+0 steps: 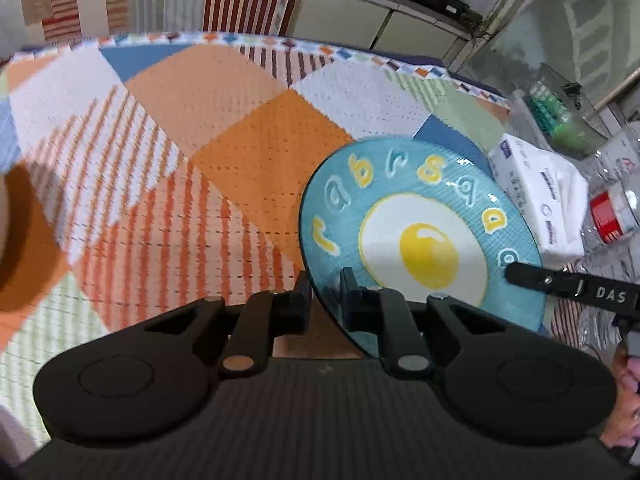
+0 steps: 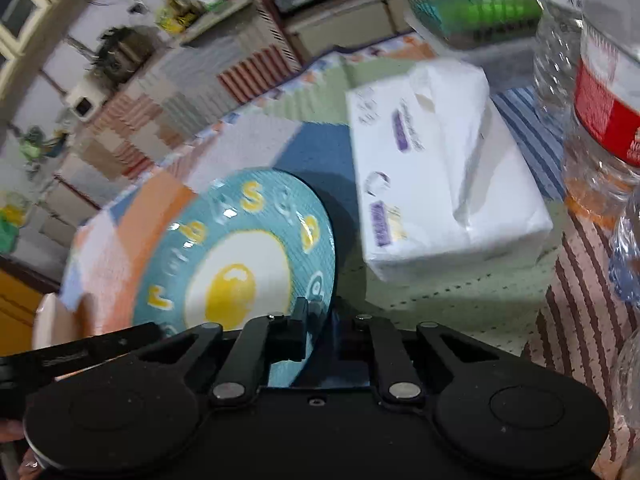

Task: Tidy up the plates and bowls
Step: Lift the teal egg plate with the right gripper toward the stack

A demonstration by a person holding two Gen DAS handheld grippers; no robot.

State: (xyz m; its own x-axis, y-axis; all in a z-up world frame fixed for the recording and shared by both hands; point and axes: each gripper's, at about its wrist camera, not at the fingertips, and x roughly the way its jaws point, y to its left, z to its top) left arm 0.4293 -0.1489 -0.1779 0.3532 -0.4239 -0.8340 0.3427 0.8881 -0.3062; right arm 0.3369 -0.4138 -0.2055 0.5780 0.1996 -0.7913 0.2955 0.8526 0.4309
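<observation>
Plate (image 1: pixel 420 232), teal with a fried-egg print, sits tilted above the patchwork tablecloth (image 1: pixel 224 128), pinched at opposite rims by my left gripper (image 1: pixel 326 292) and right gripper (image 2: pixel 320 320), both clenched on it. I judge it stiff, glazed, slippery and breakable, so rim holds suit. Tissue pack (image 2: pixel 444 168) and bottles (image 2: pixel 608 112) crowd its right side

left hand-held gripper (image 1: pixel 325 285) clamping egg plate (image 1: pixel 420 236) rim

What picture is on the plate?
A fried egg on the blue plate, clearest in the left wrist view.
</observation>
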